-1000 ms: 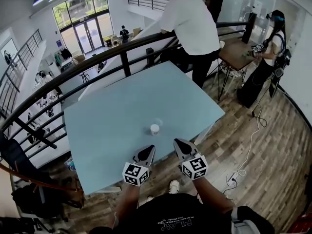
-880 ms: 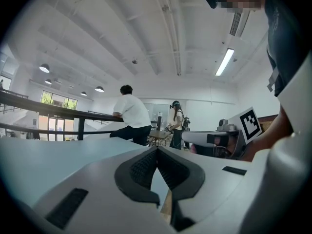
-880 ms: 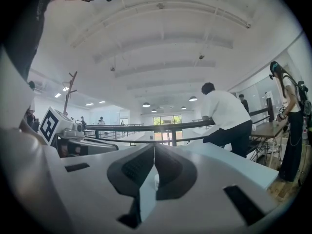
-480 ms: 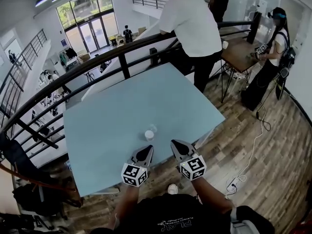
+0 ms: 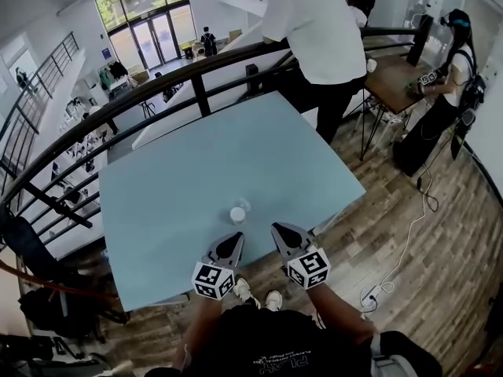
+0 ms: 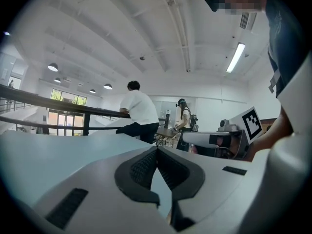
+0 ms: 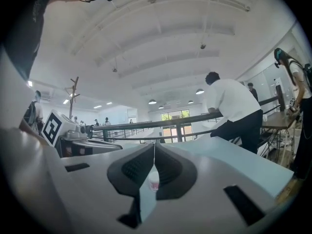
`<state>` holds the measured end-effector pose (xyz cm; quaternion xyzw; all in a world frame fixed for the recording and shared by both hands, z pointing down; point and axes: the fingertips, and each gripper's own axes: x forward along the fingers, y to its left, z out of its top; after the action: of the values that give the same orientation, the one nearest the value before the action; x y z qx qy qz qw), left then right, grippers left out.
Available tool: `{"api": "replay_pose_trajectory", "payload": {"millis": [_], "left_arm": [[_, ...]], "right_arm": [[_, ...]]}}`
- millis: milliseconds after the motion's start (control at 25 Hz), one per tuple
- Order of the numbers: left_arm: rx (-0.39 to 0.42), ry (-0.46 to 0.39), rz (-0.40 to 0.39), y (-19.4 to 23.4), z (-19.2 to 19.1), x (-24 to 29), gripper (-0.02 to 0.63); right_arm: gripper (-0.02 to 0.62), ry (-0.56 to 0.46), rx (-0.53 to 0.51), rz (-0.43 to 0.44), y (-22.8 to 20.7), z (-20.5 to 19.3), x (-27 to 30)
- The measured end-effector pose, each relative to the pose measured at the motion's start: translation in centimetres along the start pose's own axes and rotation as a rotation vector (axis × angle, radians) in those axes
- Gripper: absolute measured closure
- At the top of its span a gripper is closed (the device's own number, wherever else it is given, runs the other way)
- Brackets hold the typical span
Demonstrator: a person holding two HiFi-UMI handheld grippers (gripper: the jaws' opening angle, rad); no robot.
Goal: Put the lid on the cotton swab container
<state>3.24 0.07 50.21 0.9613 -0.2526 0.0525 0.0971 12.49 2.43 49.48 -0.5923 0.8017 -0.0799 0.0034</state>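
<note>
Pale blue tabletop [image 5: 220, 155] carries one small thing: the cotton swab container [image 5: 237, 214], a white round tub standing upright close to the near edge, about midway along it. What is inside cannot be made out from above. A clear round piece [image 5: 246, 206] sits just beside it on the far side; whether that is the lid is too small to tell. In the right gripper view the container [image 7: 154, 183] shows through the slit beneath the closed tips, with a pinkish patch low on its side.

Both tools are held low over the near edge, pointing away from the person and angled slightly toward each other. The left hand-held gripper [image 5: 235, 237] has its jaws pressed together on nothing, tips meeting [image 6: 157, 149]. The right hand-held gripper [image 5: 277, 228] is likewise pressed together and empty [image 7: 154, 145]. The container stands just beyond and between the two tips, untouched.

Beyond the far edge runs a black railing [image 5: 196, 73], where a person in a white shirt [image 5: 314, 26] leans. Wood floor [image 5: 440, 242] lies to the right, with a cable [image 5: 405, 234] trailing across it and a second person [image 5: 448, 77] at a wooden table [image 5: 393, 77].
</note>
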Motion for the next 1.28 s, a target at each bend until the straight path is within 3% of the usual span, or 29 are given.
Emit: {"api": "replay_pose_trajectory", "payload": {"millis": [400, 760, 920, 1120, 1280], "left_arm": [[0.005, -0.015, -0.042, 3.4, 0.8, 3.0, 0.594], [0.007, -0.012, -0.034, 8.2, 1.9, 5.0, 0.594], [0.012, -0.016, -0.036, 10.0, 2.4, 5.4, 0.594], [0.025, 0.012, 0.019, 12.7, 2.2, 5.0, 0.594], [0.034, 0.016, -0.003, 13.0, 2.3, 4.6, 0.594]], "right_arm": [[0.577, 0.020, -0.017, 0.035, -2.5, 0.3, 5.2], [0.577, 0.051, -0.027, 0.031, -4.8, 0.5, 10.3], [0.575, 0.055, -0.032, 0.038, -4.7, 0.9, 12.4], [0.577, 0.044, -0.083, 0.040, -3.9, 1.6, 14.7], [0.577, 0.047, -0.094, 0.069, -3.1, 1.9, 15.7]]}}
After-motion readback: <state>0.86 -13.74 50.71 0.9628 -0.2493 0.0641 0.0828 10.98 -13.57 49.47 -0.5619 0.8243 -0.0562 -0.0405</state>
